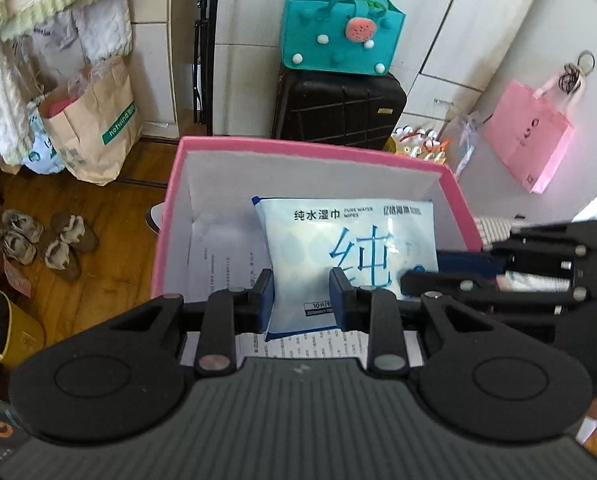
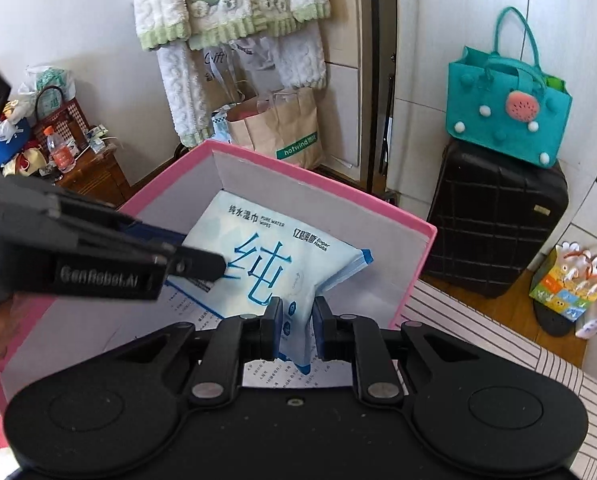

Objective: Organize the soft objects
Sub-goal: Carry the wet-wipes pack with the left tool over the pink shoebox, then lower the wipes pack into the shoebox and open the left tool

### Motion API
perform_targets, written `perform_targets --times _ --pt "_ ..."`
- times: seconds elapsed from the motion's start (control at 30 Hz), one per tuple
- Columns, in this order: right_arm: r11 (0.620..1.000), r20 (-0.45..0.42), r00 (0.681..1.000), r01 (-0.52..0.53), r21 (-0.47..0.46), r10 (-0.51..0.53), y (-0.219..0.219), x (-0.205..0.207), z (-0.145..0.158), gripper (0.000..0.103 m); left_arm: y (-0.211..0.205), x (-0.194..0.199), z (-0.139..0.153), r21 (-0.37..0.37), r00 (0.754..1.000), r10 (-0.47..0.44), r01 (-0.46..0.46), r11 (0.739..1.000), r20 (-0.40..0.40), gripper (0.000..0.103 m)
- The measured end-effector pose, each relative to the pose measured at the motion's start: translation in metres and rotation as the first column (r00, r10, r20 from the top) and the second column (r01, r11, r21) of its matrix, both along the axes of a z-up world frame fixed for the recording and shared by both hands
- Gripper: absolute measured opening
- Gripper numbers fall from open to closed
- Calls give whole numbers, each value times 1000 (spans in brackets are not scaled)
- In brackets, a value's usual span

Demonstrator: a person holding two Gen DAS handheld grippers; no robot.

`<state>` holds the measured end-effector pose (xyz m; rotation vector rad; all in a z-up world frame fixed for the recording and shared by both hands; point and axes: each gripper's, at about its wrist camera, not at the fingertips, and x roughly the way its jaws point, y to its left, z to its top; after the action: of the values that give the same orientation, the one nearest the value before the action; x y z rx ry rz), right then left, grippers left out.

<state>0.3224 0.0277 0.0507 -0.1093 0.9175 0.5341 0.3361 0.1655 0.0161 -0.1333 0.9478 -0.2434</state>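
Tool pads of the left tool (image 1: 301, 300) clamp the lower edge of a glossy, pale blue plastic wet-wipe pack (image 1: 350, 240), while the right tool (image 2: 297, 326) pinches a crumpled corner of the same pack (image 2: 266, 264). Pack hangs at frame centre inside a rectangular pink cardboard box (image 1: 298, 147) with smooth white walls, above printed paper sheets (image 1: 226, 260). Beyond, upper centre, a ribbed black hard-shell suitcase (image 1: 338, 108) carries a teal felt tote (image 1: 338, 28).

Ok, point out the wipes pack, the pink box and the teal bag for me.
wipes pack (image 1: 338, 236): left wrist view, on its printed front.
pink box (image 1: 170, 216): left wrist view, on its left wall's rim.
teal bag (image 2: 506, 120): right wrist view, on its front panel, left of the watermelon patch.
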Motion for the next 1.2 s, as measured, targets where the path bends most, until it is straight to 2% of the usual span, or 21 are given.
perform_targets --times 0.13,0.3,0.4,0.43,0.5,0.63,0.7,0.8,0.93,1.2 --pt "1000 3 1000 -5 -28 5 7 3 -4 23 -11 -3 -6 47 1000 -15 15 999 -4 29" --pt "999 18 1000 14 36 -15 1 1 -4 22 -13 4 -12 101 1000 19 -19 995 -4 32" --pt "998 9 999 39 58 -40 -5 9 -6 22 -13 8 -18 71 1000 15 -14 997 -22 34" --pt "997 8 999 48 60 -49 -7 9 -7 19 -13 9 -20 56 1000 17 -16 998 -25 36" --pt "997 11 999 44 61 -45 -11 5 -5 20 -17 9 -21 77 1000 19 -18 997 -5 41" --pt "996 25 999 21 84 -24 -25 -18 9 21 -21 -2 -14 113 1000 2 -6 994 30 41" --pt "993 20 1000 13 119 -16 -36 -32 19 21 -21 -14 -5 122 999 -15 9 993 45 42" --pt "984 -2 1000 1 178 -1 -56 -54 34 21 -22 -37 12 146 995 -38 25 989 89 51" --pt "976 6 1000 -16 218 15 -77 -90 55 27 -27 -72 36 170 986 -115 94 981 118 52" --pt "980 113 993 -46 195 24 -112 -169 81 31 -45 -144 74 198 960 -202 163 967 193 58"
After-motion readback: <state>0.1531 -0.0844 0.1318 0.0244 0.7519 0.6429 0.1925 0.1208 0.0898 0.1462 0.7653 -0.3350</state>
